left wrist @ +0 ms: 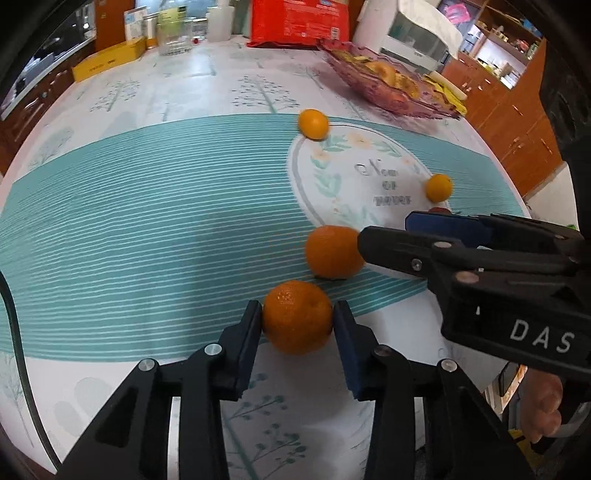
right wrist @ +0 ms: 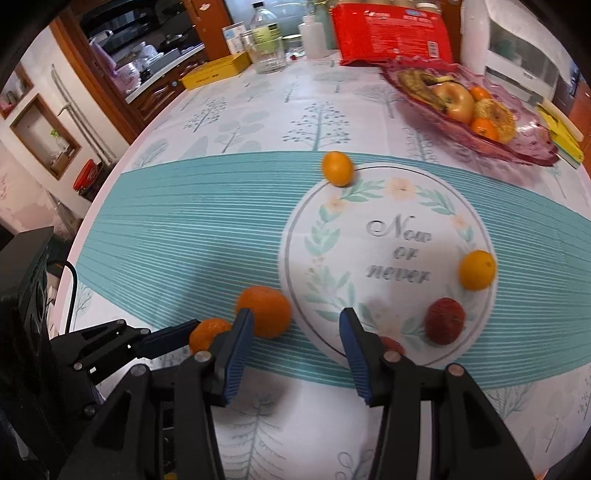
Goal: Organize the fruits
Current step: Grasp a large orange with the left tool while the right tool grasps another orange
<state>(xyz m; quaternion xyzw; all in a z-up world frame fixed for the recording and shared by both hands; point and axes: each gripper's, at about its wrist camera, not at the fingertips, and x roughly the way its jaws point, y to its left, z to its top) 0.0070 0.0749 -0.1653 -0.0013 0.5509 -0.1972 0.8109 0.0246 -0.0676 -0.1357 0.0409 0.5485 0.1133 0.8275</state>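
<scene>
Kitchen cabinets and shelves ring a worktop [right wrist: 258,122] under a cloth printed with trees, a teal striped band and a round motto panel. Along the far edge stand a red bag [right wrist: 391,29], a yellow box [right wrist: 218,72] and bottles; toward the far right corner sits a pink glass dish [right wrist: 532,144] already holding fruit.

Loose fruit lies across the band, toward the near edge. The left gripper [left wrist: 297,314] points steeply down with its jaws clenched on an orange [left wrist: 297,317], both pads pressing its sides while it appears to rest on the cloth. A second orange [left wrist: 332,251] sits just beyond it. The right gripper [right wrist: 295,332] hangs beside, jaws partly apart over bare cloth and gripping nothing; the second orange touches or nearly touches its left finger. A red fruit [right wrist: 443,321] lies to its right, another mostly hidden behind its right finger. Two small yellow fruits lie apart, one [right wrist: 476,269] on the panel's right rim, one [right wrist: 337,168] at its far rim.

Risks, as I judge them: the pads hold the round orange near its middle, so a tilted lift could let it roll out. The grippers are close together, and a sideways move could knock them or send the second orange rolling toward the worktop's edge.
</scene>
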